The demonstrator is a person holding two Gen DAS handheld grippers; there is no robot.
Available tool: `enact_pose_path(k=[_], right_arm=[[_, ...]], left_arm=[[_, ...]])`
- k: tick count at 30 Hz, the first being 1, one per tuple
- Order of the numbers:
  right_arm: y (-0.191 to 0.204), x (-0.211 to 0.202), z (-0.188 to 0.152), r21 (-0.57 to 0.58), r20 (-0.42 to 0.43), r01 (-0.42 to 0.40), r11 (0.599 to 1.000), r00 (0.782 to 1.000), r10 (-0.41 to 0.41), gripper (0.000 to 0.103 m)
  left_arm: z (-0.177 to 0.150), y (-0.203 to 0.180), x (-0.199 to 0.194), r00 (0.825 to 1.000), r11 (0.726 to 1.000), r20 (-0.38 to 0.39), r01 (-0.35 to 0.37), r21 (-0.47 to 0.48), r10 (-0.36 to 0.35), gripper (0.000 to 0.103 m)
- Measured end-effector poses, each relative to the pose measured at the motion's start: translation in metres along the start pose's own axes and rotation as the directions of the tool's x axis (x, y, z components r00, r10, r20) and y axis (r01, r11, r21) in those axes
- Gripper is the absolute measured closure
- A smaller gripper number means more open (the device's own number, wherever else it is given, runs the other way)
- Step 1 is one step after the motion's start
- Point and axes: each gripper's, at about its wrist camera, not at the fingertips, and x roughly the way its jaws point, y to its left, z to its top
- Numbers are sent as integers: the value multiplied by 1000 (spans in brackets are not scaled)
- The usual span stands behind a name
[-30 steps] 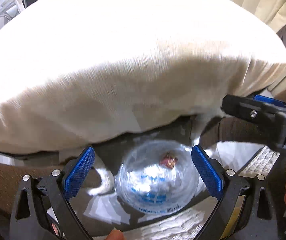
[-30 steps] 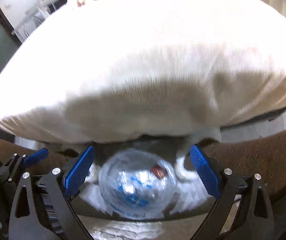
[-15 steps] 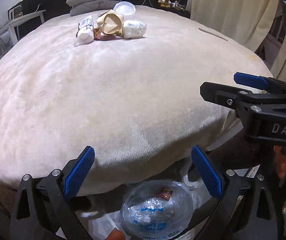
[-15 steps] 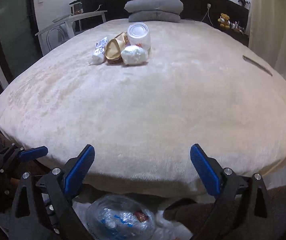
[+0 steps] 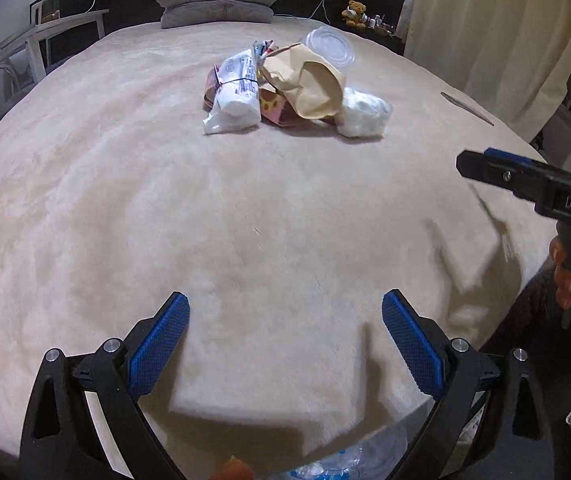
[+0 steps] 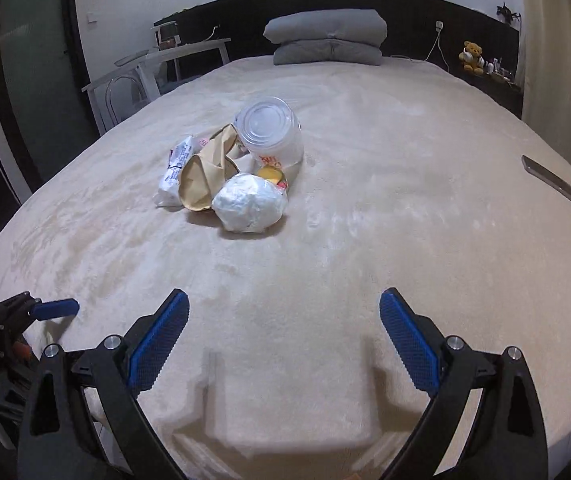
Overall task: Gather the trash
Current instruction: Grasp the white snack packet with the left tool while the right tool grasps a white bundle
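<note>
Clear plastic bag (image 5: 349,464) mostly hidden below bed edge (image 5: 245,416).

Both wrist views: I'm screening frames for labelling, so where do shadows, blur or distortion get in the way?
Left wrist view: the bed bulges from fisheye, and the right gripper casts smeared shadows beneath it. Right wrist view: trash pile sharp; blocky gripper shadow at the near edge; dark corners.

A plush, matt cream blanket (image 6: 365,240) covers the bed. On it lie a crumpled tan paper bag (image 5: 309,88), a glossy white plastic wrapper (image 5: 235,94), a clear smooth plastic cup (image 6: 271,132) and a wadded, shiny white plastic bag (image 6: 249,202). The tongs' blue pads (image 6: 409,346) look rubbery and finely textured.
</note>
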Motion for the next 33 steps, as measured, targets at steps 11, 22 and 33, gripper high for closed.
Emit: enact_pose_path(k=[11, 22, 33], right_arm=[[8, 51, 41, -39, -16, -47, 998, 999, 46, 8], [13, 85, 61, -45, -57, -143, 989, 988, 141, 41], [11, 74, 60, -62, -32, -160, 985, 987, 159, 43]], left_arm=[[65, 54, 26, 999, 1000, 34, 9, -29, -8, 8], [107, 73, 62, 998, 998, 27, 58, -38, -57, 8], [125, 77, 75, 989, 989, 61, 136, -49, -133, 9]])
